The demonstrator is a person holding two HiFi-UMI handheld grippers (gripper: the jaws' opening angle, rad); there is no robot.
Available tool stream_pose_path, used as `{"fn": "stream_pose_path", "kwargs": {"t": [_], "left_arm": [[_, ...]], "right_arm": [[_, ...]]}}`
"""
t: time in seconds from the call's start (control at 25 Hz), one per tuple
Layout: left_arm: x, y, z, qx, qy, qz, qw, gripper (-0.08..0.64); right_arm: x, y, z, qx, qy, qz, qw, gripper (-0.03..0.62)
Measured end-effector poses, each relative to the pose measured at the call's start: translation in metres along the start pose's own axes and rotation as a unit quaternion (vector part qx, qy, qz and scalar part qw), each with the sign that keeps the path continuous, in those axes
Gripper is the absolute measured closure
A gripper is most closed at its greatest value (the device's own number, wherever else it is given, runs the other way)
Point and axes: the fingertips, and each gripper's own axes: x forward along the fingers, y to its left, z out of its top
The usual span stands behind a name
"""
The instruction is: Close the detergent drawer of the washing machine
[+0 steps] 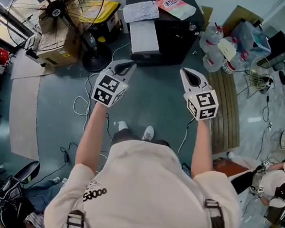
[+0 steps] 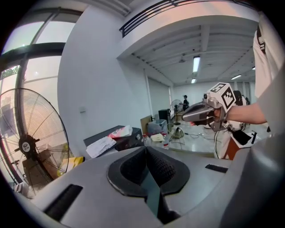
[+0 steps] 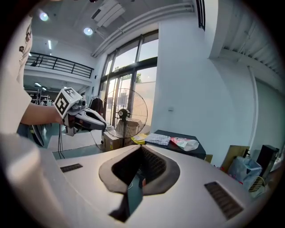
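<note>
Open detergent drawer (image 1: 144,37) sticks out of black washing machine (image 1: 175,33) front; contents can't be made out. Pink pouch (image 1: 175,7) & folded cloth (image 1: 141,10) lie on machine top. Drawer sits ahead of both claws, not touching, nearer L claw (image 1: 128,66). L claw & R claw (image 1: 186,73) both closed, empty.

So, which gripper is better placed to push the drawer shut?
Left, probably: in the head view the left gripper lines up with the open drawer; the right gripper is off to its side.
</note>
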Motion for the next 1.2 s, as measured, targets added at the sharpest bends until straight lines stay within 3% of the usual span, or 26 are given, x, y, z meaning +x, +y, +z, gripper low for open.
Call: {"fn": "stream_pose_path", "kwargs": {"t": [0.32,0.6,0.92,1.04,1.12,1.2], "left_arm": [[0.044,0.044,-0.023,-0.013,0.011,-0.025,0.9995,0.541],[0.087,0.114,-0.036,-0.01,0.01,-0.062,0.998,0.541],[0.12,0.168,-0.054,-0.026,0.004,-0.117,0.9928,0.537],[0.136,0.173,-0.073,-0.032,0.02,-0.14,0.9895,0.45],[0.147,0.172,-0.088,-0.038,0.037,-0.152,0.987,0.434],[0.157,0.168,-0.102,-0.044,0.049,-0.16,0.9849,0.433]], "right_arm": [[0.054,-0.022,-0.012,-0.008,0.024,-0.019,0.999,0.597],[0.123,-0.042,-0.008,-0.014,0.051,-0.055,0.997,0.597],[0.193,-0.041,-0.01,0.012,0.086,-0.073,0.994,0.595],[0.217,-0.04,-0.021,0.019,0.101,-0.065,0.993,0.591],[0.232,-0.041,-0.034,0.031,0.115,-0.056,0.991,0.53],[0.243,-0.043,-0.051,0.052,0.128,-0.044,0.989,0.512]]}}
